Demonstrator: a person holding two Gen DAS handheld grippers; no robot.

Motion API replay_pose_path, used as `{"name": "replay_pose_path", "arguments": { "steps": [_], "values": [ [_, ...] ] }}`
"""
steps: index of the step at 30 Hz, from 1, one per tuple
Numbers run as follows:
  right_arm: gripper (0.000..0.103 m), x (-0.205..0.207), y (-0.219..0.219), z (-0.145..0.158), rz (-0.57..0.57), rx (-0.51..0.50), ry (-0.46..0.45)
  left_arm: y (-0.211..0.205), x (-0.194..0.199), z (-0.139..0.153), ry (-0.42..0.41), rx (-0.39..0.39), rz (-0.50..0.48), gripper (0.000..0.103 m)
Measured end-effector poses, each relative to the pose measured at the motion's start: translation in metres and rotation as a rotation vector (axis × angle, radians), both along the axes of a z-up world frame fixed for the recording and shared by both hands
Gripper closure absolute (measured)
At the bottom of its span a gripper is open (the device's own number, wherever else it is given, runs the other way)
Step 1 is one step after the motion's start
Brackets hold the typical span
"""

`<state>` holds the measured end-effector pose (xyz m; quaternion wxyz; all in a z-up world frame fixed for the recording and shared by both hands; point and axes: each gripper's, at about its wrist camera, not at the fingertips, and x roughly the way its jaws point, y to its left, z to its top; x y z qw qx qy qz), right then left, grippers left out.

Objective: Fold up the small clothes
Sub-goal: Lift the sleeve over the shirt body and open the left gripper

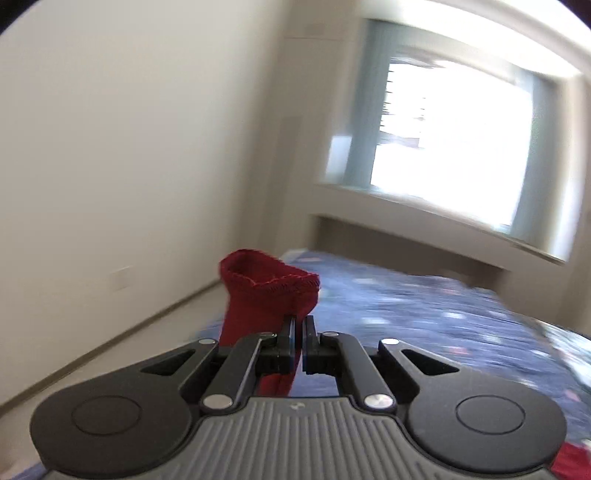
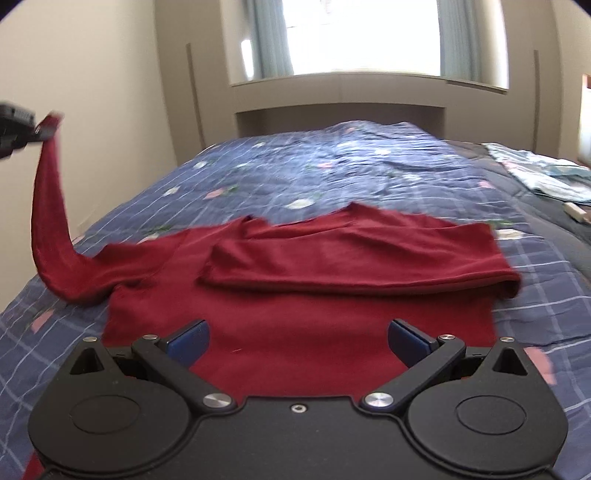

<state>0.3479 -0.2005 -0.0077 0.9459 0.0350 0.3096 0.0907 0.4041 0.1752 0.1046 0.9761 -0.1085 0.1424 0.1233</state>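
Bedroom walls and a bright window [image 2: 364, 35] are seen behind a bed covered by a blue checked floral quilt [image 2: 332, 166], on which a dark red long-sleeved top [image 2: 295, 317] is spread, one sleeve already laid across the chest. The other sleeve's cuff [image 1: 269, 284] is pinched in the closed left tongs [image 1: 300, 328] and held raised, probably so it can be folded inward. The right tongs [image 2: 297, 338] are held wide open, empty, above the hem.
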Motion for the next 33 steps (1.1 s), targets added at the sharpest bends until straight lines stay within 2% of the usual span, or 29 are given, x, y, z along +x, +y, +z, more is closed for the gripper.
{"name": "replay_pose_path", "arguments": {
  "steps": [3,6,8,11,14,17,18,19,20,21,24,26,27,30,33],
  "values": [
    [0.001,0.001,-0.03,0.0,-0.053,-0.003,-0.01,-0.072,0.019,0.008,-0.02,0.047,-0.189,0.101],
    [0.001,-0.001,-0.063,-0.002,-0.114,-0.023,-0.012,-0.137,0.035,-0.004,0.001,0.065,-0.347,0.101],
    [0.001,-0.003,-0.086,-0.005,-0.153,-0.03,-0.004,-0.178,0.046,-0.024,0.042,0.067,-0.435,0.101],
    [0.001,-0.008,-0.115,-0.011,-0.202,-0.038,0.014,-0.228,0.055,-0.063,0.132,0.078,-0.517,0.101],
    [0.001,-0.014,-0.136,-0.017,-0.22,-0.034,0.032,-0.254,0.055,-0.105,0.233,0.066,-0.575,0.1],
    [0.001,-0.016,-0.146,-0.021,-0.21,-0.028,0.038,-0.254,0.05,-0.141,0.321,0.067,-0.605,0.098],
    [0.001,-0.015,-0.146,-0.022,-0.209,-0.024,0.042,-0.257,0.043,-0.143,0.338,0.072,-0.613,0.088],
    [0.001,-0.014,-0.147,-0.023,-0.206,-0.014,0.045,-0.258,0.039,-0.143,0.353,0.078,-0.622,0.065],
    [0.001,-0.011,-0.146,-0.024,-0.2,-0.001,0.046,-0.256,0.036,-0.146,0.361,0.087,-0.62,0.049],
    [0.001,-0.009,-0.145,-0.024,-0.195,0.01,0.047,-0.256,0.03,-0.141,0.358,0.095,-0.612,0.03],
    [0.001,0.004,-0.135,-0.023,-0.155,0.05,0.046,-0.244,0.017,-0.128,0.341,0.111,-0.589,0.025],
    [0.001,0.016,-0.125,-0.022,-0.109,0.089,0.055,-0.229,0.009,-0.12,0.351,0.111,-0.556,0.014],
    [0.001,0.023,-0.119,-0.022,-0.084,0.113,0.058,-0.22,0.005,-0.118,0.35,0.115,-0.528,0.009],
    [0.003,0.043,-0.097,-0.02,0.001,0.193,0.07,-0.189,-0.008,-0.11,0.36,0.141,-0.427,0.004],
    [0.014,0.063,-0.073,-0.021,0.044,0.195,0.083,-0.154,-0.017,-0.114,0.409,0.176,-0.301,0.001]
  ]
}}
